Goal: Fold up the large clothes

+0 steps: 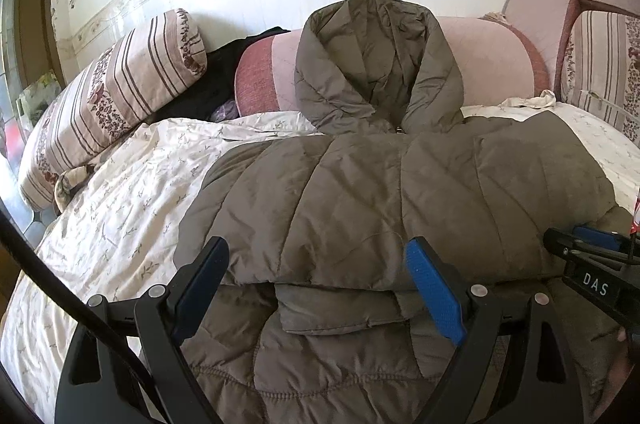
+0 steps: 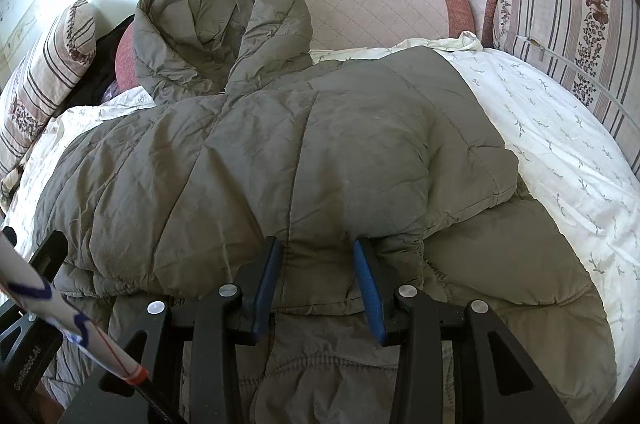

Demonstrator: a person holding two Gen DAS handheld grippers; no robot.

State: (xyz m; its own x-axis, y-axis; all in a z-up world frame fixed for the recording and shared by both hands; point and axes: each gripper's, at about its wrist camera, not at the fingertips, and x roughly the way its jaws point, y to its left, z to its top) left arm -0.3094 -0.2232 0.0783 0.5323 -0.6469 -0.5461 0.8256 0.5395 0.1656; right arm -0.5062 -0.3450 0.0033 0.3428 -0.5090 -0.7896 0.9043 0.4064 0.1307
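An olive quilted hooded jacket (image 1: 360,184) lies on the bed, its hood (image 1: 372,64) propped against a pink bolster. Its sides are folded in over the body, with a folded edge running across near me. My left gripper (image 1: 316,248) hovers over that edge, jaws wide open and pads off the cloth. In the right wrist view the jacket (image 2: 260,152) fills the middle. My right gripper (image 2: 316,248) is shut on a bunched fold of the folded edge, and the cloth puckers at both pads. The right gripper (image 1: 580,244) also shows at the left wrist view's right edge.
A white floral sheet (image 1: 120,204) covers the bed. Striped floral pillows (image 1: 120,96) lie at the back left, beside a black garment (image 1: 216,72). A pink and red bolster (image 2: 372,0) and striped cushions (image 2: 560,24) line the back and right. A tiled wall stands behind.
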